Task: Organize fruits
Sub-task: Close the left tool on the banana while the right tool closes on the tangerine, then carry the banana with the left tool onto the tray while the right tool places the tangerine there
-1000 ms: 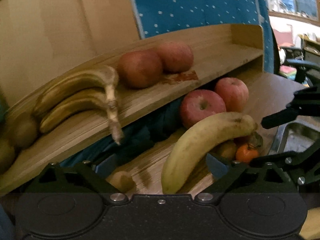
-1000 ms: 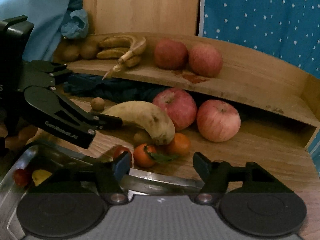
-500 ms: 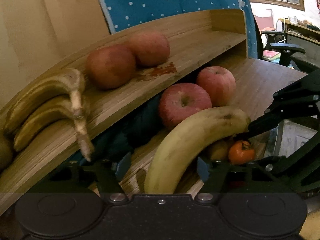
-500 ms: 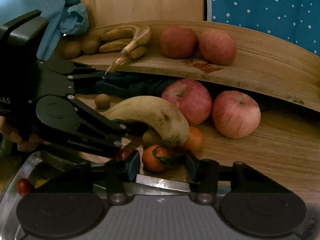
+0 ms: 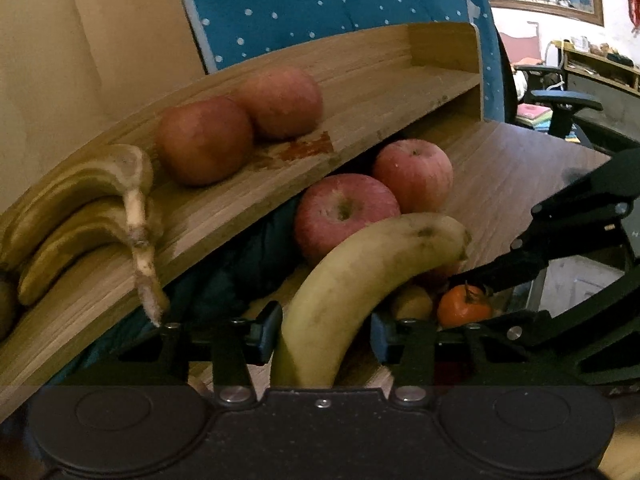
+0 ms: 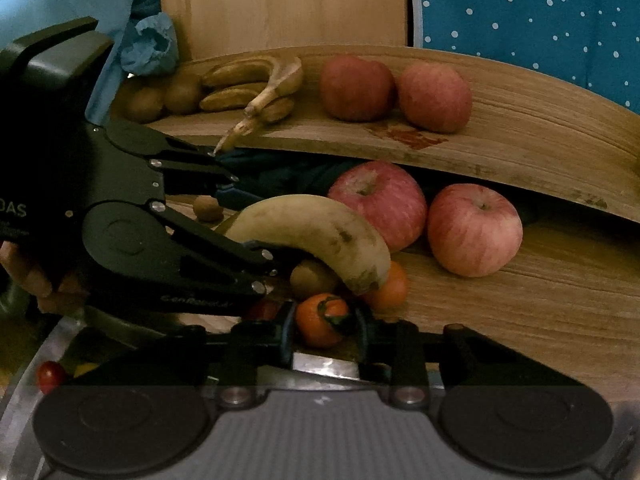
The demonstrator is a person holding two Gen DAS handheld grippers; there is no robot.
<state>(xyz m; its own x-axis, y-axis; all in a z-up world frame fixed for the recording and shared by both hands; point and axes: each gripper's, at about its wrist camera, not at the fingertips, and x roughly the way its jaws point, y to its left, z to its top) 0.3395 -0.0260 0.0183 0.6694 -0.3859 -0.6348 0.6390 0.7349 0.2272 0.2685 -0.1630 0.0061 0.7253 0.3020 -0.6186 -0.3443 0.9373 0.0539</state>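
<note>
A loose yellow banana lies on the desk in front of two red apples. My left gripper is around its near end, jaws apart with a gap on the right side. In the right wrist view my right gripper has closed in around a small orange tangerine below the banana; its pads sit against the fruit's sides. Two apples and a banana bunch rest on the wooden shelf.
Another tangerine and a kiwi lie under the banana's tip. A metal tray with a cherry tomato is at the lower left. Kiwis sit at the shelf's left end. A blue dotted cloth hangs behind.
My left gripper moved forward and narrowed around the banana's end. My right gripper advanced and closed from wide open onto the tangerine.
</note>
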